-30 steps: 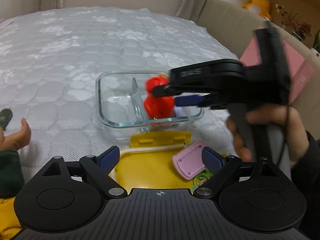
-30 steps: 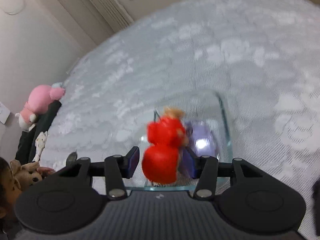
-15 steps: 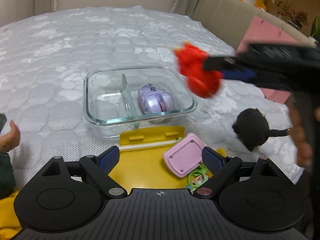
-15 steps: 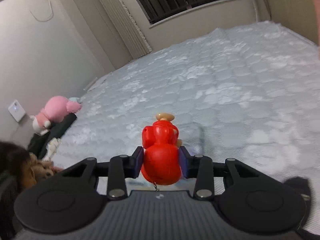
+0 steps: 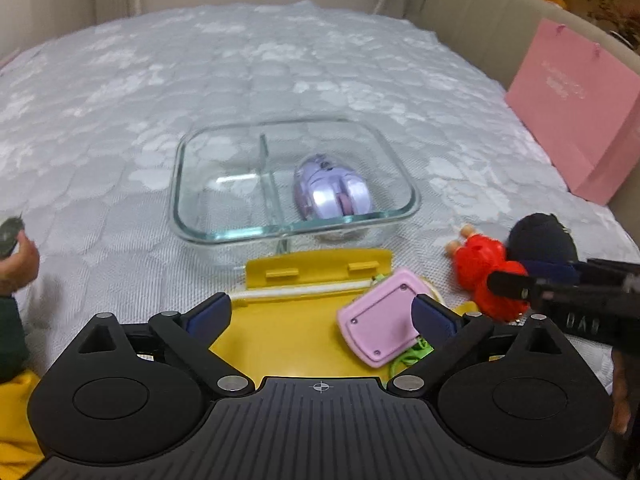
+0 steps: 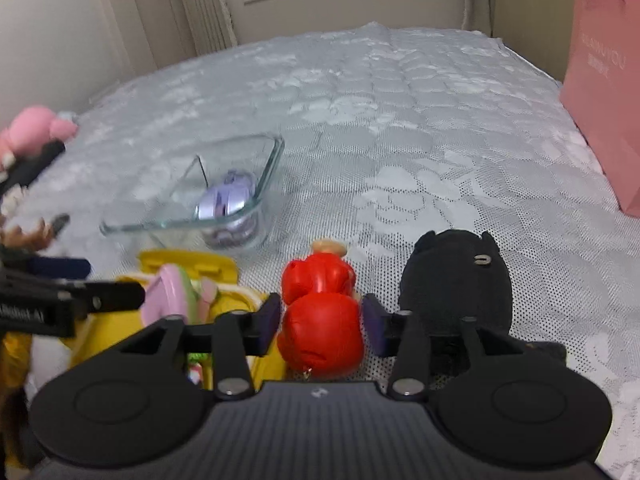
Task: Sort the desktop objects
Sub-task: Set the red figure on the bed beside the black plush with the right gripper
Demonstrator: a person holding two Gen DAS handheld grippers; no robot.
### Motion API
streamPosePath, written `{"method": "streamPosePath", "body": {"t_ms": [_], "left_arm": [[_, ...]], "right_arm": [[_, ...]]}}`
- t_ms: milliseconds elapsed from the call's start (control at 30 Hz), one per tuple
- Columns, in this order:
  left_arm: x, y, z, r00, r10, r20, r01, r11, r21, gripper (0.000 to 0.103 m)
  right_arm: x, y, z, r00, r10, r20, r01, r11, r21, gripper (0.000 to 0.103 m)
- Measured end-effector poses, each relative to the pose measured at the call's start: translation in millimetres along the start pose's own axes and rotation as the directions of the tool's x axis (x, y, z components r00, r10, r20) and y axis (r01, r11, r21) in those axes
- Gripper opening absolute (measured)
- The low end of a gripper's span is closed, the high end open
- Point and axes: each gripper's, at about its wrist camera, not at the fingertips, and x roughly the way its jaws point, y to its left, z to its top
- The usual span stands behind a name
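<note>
A clear glass two-compartment dish (image 5: 188, 168) (image 6: 272, 156) sits on the white bedspread with a purple computer mouse (image 5: 330, 194) (image 6: 226, 200) in its right compartment. My right gripper (image 6: 320, 322) lies low on the bedspread with a red toy figure (image 6: 320, 312) (image 5: 480, 268) between its fingers, which stand slightly apart from the toy. A black plush (image 6: 456, 280) (image 5: 540, 240) lies just right of it. My left gripper (image 5: 320, 312) is open and empty above a yellow box lid (image 5: 288, 336) that carries a pink rectangular case (image 5: 380, 320) (image 6: 168, 296).
A pink paper bag (image 5: 576, 108) (image 6: 604, 76) stands at the right edge of the bed. A pink plush toy (image 6: 32, 128) lies at the far left. A person's hand (image 5: 16, 256) holds a small dark object at the left.
My right gripper lifted the red toy out of the glass dish, carried it right and lowered it onto the bedspread beside the black plush, and its fingers have loosened. The left gripper stayed open.
</note>
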Motion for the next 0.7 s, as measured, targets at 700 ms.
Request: {"method": "streamPosePath", "body": {"t_ms": [700], "left_arm": [[14.1, -19.1, 9.0, 0.999, 0.008, -0.049, -0.010, 0.999, -0.034, 0.103]], "right_arm": [[-30.8, 10.3, -2.6, 0.983, -0.103, 0.152, 0.107, 0.994, -0.018, 0.096]]}}
